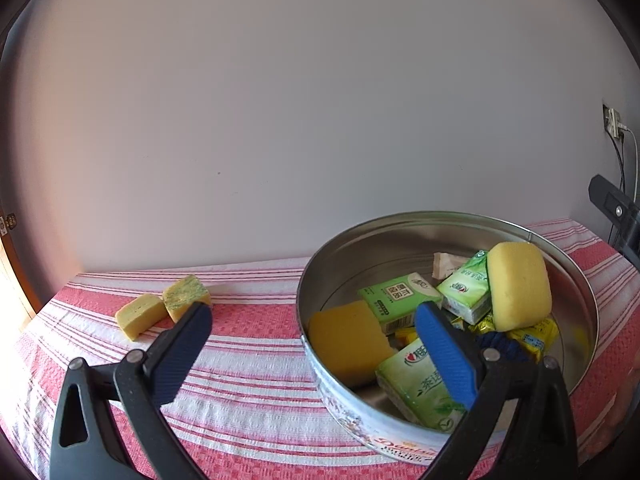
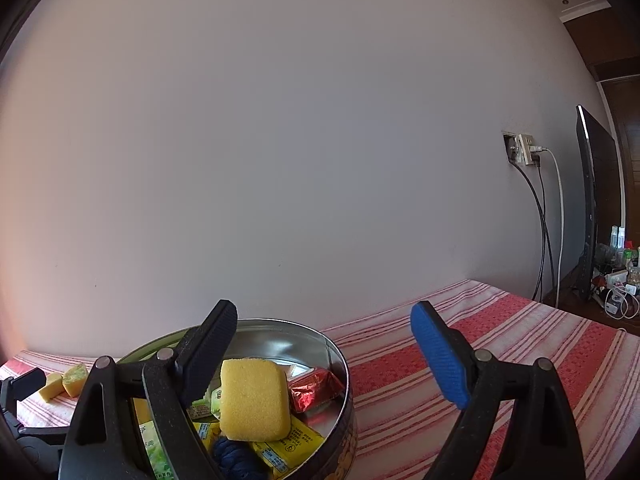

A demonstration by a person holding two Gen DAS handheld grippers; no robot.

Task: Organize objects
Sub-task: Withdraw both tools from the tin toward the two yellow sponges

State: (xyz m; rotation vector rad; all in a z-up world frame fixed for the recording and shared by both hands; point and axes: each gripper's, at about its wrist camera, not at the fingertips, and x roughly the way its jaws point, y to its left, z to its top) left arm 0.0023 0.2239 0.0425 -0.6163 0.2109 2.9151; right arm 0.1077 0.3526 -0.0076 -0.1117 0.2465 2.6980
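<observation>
A round metal tin [image 1: 576,276] sits on the red striped cloth and holds green tissue packs [image 1: 400,296], yellow packets, a dark blue cord, a flat yellow sponge [image 1: 348,342] and a rounded yellow sponge [image 1: 518,286]. Two small yellow-green sponge pieces [image 1: 164,308] lie on the cloth left of the tin. My left gripper [image 1: 312,316] is open and empty, straddling the tin's near left rim. In the right wrist view the tin [image 2: 340,356] shows the rounded sponge [image 2: 254,398] and a red foil packet [image 2: 314,392]. My right gripper [image 2: 324,320] is open and empty above the tin's right side.
A plain wall runs behind the table. The striped cloth [image 2: 500,352] stretches right of the tin. A wall socket with cables [image 2: 528,150] and a dark monitor [image 2: 592,204] stand at the far right, with clutter on a low shelf [image 2: 618,280].
</observation>
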